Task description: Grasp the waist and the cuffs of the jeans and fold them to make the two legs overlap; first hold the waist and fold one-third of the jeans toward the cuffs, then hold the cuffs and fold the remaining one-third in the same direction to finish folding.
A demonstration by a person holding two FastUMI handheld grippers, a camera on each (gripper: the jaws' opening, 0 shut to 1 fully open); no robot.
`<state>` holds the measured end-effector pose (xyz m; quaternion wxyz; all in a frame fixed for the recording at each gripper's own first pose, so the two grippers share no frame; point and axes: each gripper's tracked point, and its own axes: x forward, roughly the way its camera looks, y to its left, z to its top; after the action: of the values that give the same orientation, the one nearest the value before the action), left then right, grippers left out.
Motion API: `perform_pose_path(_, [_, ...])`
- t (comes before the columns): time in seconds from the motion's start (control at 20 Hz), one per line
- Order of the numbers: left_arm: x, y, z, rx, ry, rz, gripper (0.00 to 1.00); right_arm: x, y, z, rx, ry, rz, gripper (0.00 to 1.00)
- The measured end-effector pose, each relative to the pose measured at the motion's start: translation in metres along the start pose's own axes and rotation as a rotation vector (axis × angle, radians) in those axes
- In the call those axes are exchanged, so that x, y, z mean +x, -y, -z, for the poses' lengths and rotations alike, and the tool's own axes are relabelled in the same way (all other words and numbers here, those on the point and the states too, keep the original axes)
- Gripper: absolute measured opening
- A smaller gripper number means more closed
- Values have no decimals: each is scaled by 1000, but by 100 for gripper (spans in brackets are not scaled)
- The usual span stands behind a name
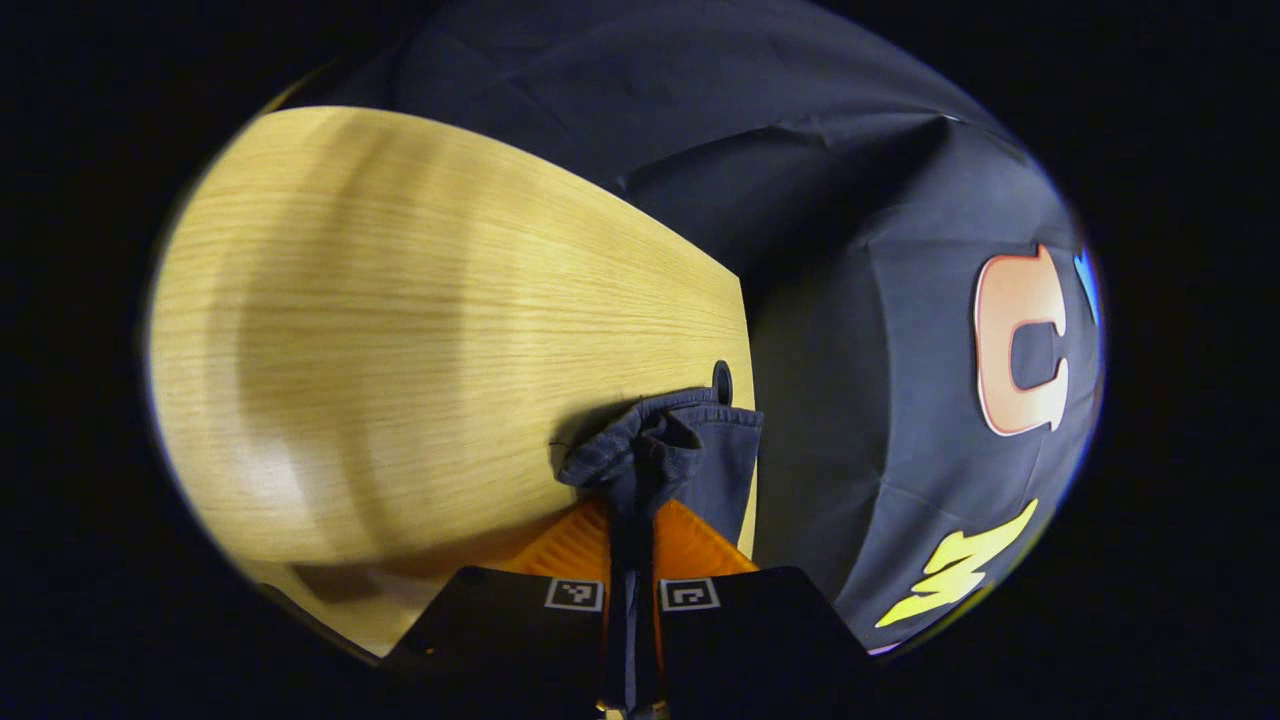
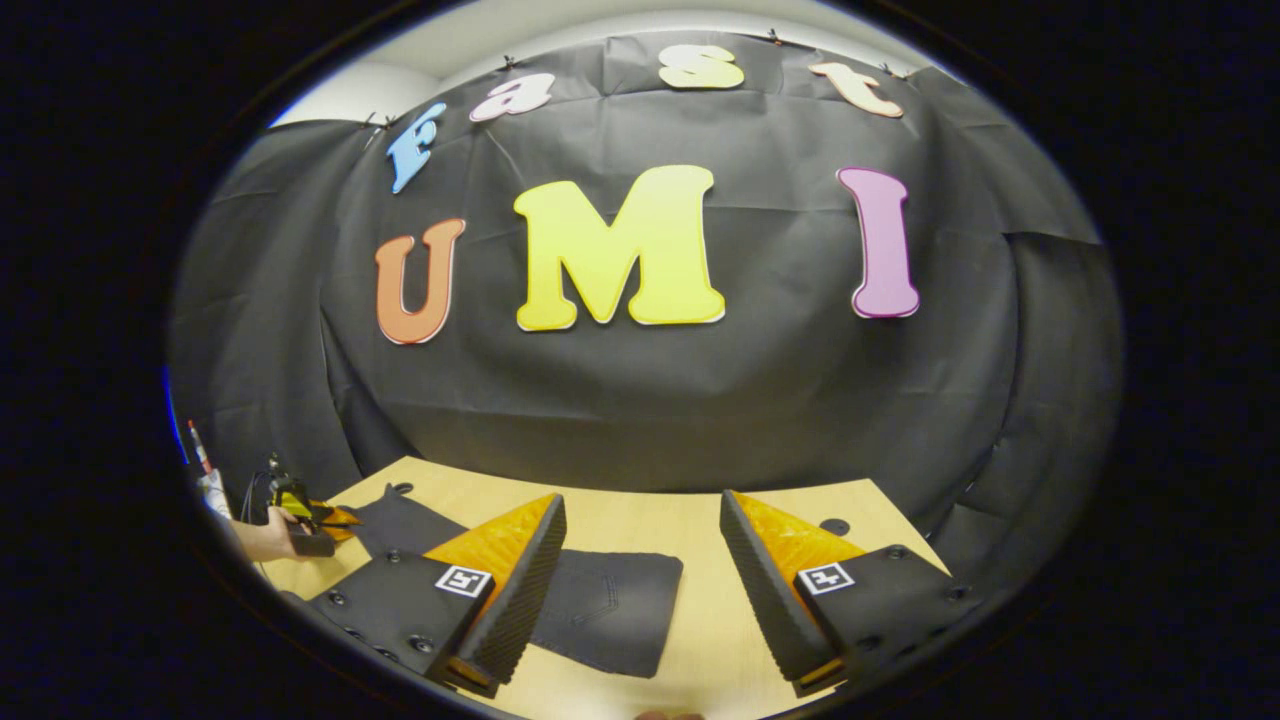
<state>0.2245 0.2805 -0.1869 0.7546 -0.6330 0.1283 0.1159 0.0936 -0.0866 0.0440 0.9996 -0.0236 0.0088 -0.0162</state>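
Dark blue jeans (image 2: 615, 600) lie across the wooden table (image 2: 700, 640), a back pocket facing up at the near end. My right gripper (image 2: 640, 500) hovers open just above that end, one finger over the denim and nothing between the pads. At the far left a hand (image 2: 265, 540) holds my left gripper (image 2: 335, 517) at the jeans' other end. In the left gripper view, my left gripper (image 1: 632, 500) is shut on a bunched hem of the jeans (image 1: 690, 450), close to the table's edge.
The table (image 1: 400, 330) stretches bare ahead of the left gripper. A round black cable hole (image 1: 722, 382) sits by the edge near the pinched hem, and another cable hole (image 2: 834, 526) lies right of my right gripper. Black cloth walls surround the table.
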Motion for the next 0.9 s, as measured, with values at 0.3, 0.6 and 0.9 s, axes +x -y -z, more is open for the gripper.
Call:
perform_pose_path(0.3, [-42, 48, 10, 388, 108, -3, 4, -9, 8, -1, -26, -1, 16, 92])
perform_pose_path(0.6, [-85, 126, 47, 820, 183, 106, 4, -20, 18, 10, -25, -29, 36, 95])
perform_pose_path(0.9, [-113, 208, 118, 1145, 222, 234, 4, -41, 42, 24, -4, -56, 83, 95])
